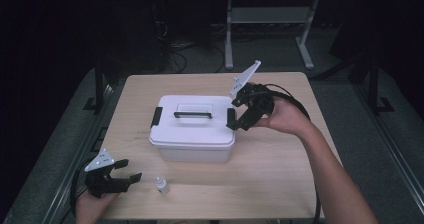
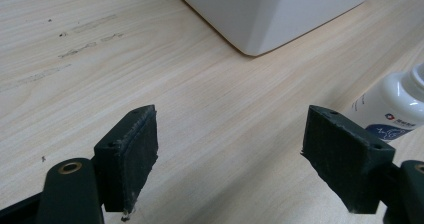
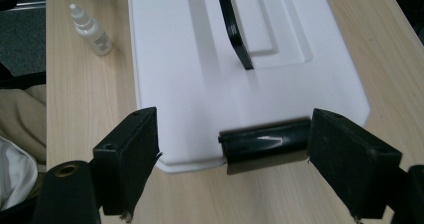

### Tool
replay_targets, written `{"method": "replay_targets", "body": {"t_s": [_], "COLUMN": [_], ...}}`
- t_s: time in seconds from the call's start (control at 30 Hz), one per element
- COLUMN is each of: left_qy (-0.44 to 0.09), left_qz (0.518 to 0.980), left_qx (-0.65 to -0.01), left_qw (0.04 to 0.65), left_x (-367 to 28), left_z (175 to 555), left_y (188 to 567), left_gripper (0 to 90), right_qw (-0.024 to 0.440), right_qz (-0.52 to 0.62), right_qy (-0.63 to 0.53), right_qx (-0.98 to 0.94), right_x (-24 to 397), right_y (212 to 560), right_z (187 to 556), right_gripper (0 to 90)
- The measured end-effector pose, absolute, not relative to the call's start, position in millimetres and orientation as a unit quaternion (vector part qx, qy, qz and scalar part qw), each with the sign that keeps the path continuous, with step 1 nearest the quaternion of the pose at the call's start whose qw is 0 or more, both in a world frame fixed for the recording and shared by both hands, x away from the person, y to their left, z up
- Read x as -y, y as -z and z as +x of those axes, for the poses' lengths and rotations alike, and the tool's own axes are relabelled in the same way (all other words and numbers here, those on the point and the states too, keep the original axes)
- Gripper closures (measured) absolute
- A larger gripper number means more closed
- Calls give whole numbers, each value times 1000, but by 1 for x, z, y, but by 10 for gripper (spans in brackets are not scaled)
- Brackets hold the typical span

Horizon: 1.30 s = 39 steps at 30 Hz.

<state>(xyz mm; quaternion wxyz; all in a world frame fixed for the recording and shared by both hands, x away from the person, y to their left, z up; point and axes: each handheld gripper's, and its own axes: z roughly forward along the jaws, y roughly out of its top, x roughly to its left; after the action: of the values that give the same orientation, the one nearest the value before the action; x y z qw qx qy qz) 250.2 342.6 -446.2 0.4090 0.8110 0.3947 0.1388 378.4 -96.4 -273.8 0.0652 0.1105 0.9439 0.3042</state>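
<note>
Two grippers: you hold both with jaws spread wide, gripping nothing.
Right gripper (image 1: 235,115): its jaws straddle the black latch (image 3: 264,143) at the white lidded box's (image 1: 192,129) right end.
Left gripper (image 1: 131,171): low over the table (image 1: 280,174), near the dropper bottle (image 1: 161,185).

— Any writing you can read from here?

— Only on the small white bottle (image 2: 395,109) beside my left jaws, near the counter's front edge: a blue label with a small red-and-white mark and white lettering, too small and blurred to make out.

— And the white box (image 1: 192,134)?

— Plain, no lettering.
</note>
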Motion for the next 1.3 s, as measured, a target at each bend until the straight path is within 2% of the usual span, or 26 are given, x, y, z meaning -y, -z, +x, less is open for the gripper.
{"method": "replay_targets", "body": {"t_s": [1.3], "left_qy": [-141], "left_qz": [807], "left_qx": [-394], "left_qw": [416], "left_x": [-345], "left_z": [250], "left_y": [443], "left_gripper": [220], "right_qw": [47], "right_qz": [69], "right_qy": [-279], "right_qx": [-957], "right_x": [38], "right_y": [268], "right_z": [396], "right_gripper": [219]}}
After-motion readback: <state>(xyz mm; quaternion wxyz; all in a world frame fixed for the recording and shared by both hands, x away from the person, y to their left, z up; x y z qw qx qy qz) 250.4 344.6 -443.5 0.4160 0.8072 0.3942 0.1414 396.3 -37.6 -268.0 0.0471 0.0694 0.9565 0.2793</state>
